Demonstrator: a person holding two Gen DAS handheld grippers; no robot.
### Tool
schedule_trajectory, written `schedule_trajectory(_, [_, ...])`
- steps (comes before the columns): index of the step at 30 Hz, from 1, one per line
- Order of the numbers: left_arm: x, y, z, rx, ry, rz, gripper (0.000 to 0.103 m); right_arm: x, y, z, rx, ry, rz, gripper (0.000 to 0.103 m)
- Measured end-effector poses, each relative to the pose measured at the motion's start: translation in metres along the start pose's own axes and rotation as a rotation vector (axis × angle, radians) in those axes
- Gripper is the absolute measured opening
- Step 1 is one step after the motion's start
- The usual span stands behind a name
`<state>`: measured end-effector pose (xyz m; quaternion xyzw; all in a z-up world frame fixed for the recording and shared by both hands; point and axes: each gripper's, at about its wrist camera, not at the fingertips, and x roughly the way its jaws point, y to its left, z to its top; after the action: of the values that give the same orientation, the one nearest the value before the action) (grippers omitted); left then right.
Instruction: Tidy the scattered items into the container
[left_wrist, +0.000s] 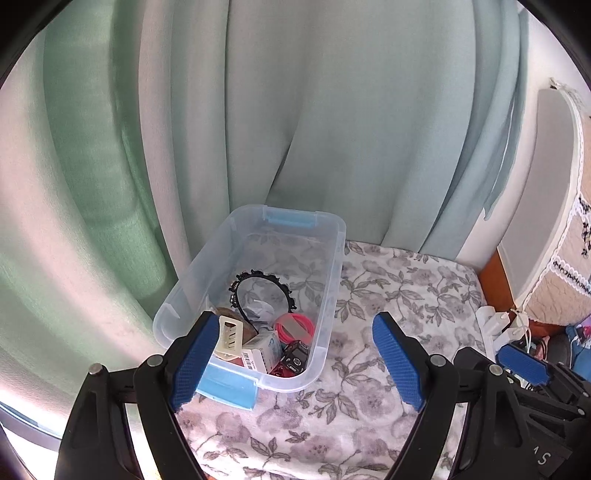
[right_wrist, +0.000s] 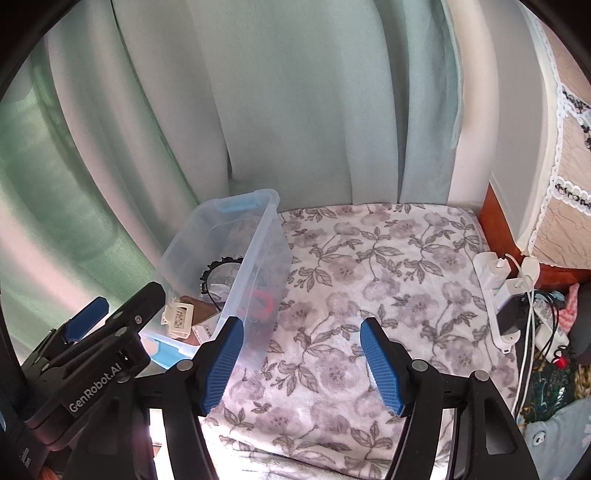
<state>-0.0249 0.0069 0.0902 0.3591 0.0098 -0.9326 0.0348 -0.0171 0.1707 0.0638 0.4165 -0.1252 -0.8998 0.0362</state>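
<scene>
A clear plastic container (left_wrist: 334, 266) with blue latches stands on a floral blanket (left_wrist: 402, 291), against the curtain. Inside lie a black scalloped headband (left_wrist: 258, 282), a pink ring (left_wrist: 295, 326), a cream hair claw (left_wrist: 231, 334), a small white barcode box (left_wrist: 260, 352) and a black gadget (left_wrist: 295, 354). My left gripper (left_wrist: 297, 321) hovers open over the container's near end, its pads touching nothing. My right gripper (right_wrist: 303, 325) is open above bare blanket (right_wrist: 369, 258), just right of the container (right_wrist: 258, 236). No loose item shows on the blanket.
A pale green curtain (left_wrist: 295, 129) hangs right behind the container. At the blanket's right edge lies a white power strip with plugs and cables (right_wrist: 506, 291). Beyond it stand a wooden edge (right_wrist: 495, 221) and a lace-covered white appliance (right_wrist: 546, 177).
</scene>
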Motion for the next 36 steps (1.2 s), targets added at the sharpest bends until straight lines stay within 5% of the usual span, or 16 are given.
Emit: schedule_trajectory(36, [0.034,-0.001,-0.011,0.032,0.092,-0.028,0.086,0.028,-0.006,-0.008,0.022,0.086,-0.056,0.071])
